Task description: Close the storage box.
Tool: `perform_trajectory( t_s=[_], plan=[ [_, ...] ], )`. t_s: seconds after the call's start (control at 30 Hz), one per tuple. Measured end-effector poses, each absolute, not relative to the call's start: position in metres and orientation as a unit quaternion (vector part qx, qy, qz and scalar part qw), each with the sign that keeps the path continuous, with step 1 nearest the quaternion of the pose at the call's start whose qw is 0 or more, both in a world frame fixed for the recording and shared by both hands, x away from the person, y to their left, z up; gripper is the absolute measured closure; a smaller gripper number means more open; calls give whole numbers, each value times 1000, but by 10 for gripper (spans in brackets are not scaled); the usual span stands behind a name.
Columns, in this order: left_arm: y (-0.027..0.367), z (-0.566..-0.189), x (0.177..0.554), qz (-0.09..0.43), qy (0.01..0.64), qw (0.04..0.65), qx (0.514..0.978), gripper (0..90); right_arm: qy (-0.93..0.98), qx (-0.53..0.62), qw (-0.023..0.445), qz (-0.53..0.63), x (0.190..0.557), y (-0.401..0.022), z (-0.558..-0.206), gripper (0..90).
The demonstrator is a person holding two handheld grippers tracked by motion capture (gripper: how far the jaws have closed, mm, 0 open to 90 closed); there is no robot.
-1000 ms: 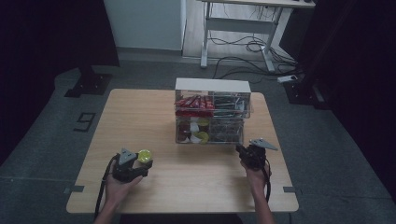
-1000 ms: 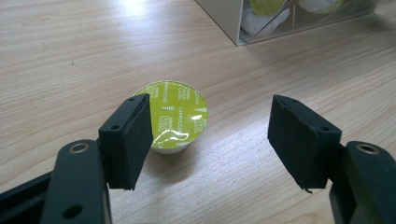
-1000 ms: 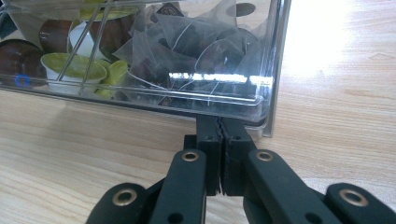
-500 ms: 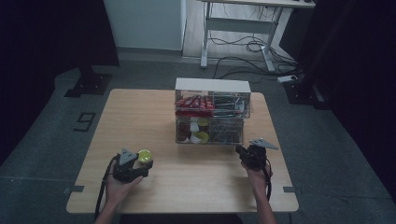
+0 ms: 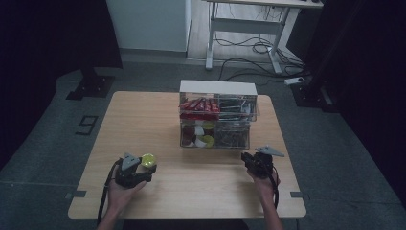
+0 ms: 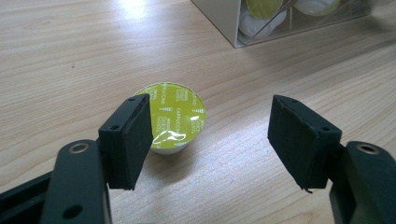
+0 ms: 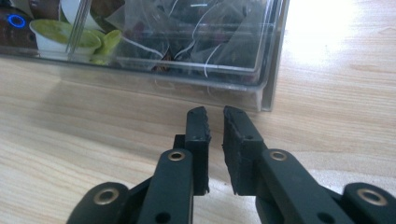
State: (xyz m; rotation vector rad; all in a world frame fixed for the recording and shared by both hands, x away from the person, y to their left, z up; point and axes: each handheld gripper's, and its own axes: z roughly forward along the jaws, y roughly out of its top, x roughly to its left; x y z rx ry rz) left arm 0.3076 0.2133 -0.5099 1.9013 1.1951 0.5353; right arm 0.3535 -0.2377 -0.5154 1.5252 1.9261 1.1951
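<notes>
Left gripper view puts the coffee capsule [image 6: 175, 114] at the centre of the work: a small white cup with a yellow-green foil lid, standing upright on the wooden table [image 6: 70, 56], well short of the clear organizer box [image 6: 261, 23] whose corner rises behind it. The left gripper [image 6: 212, 140] has its jaws set wide around open air; the near pad hides the capsule's left edge, yet the capsule sits just beyond the fingertips rather than between them, so nothing is held. From the high view the same capsule [image 5: 148, 160] lies just ahead of that gripper [image 5: 143, 168] near the table's front left. My reading is that the job is sorting this capsule into the box [image 5: 218, 115], into the lower left compartment where similar capsules [image 5: 205, 140] already rest; the grasp, the carry and the placing are all left to do. The right gripper [image 7: 215, 122] hovers empty just before the box's lower right corner, its jaws having just been opening to a narrow slit with nothing between them. Beyond the pale wood-grain tabletop, the room is dim: grey floor [image 5: 57, 124], a white-framed desk [image 5: 249, 28] with cables [image 5: 249, 48] beneath it, dark curtains at both sides.
</notes>
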Motion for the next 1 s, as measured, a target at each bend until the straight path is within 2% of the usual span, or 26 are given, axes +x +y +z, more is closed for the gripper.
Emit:
perform_trajectory(
  t_s=[0.73,1.0],
  plan=[
    [208,-508,303,207,460,409,761,315,713,507,211,436,308,-261,-544,579],
    [205,-510,302,204,457,407,764,315,712,500,219,442,302,-262,-544,494]
  ],
)
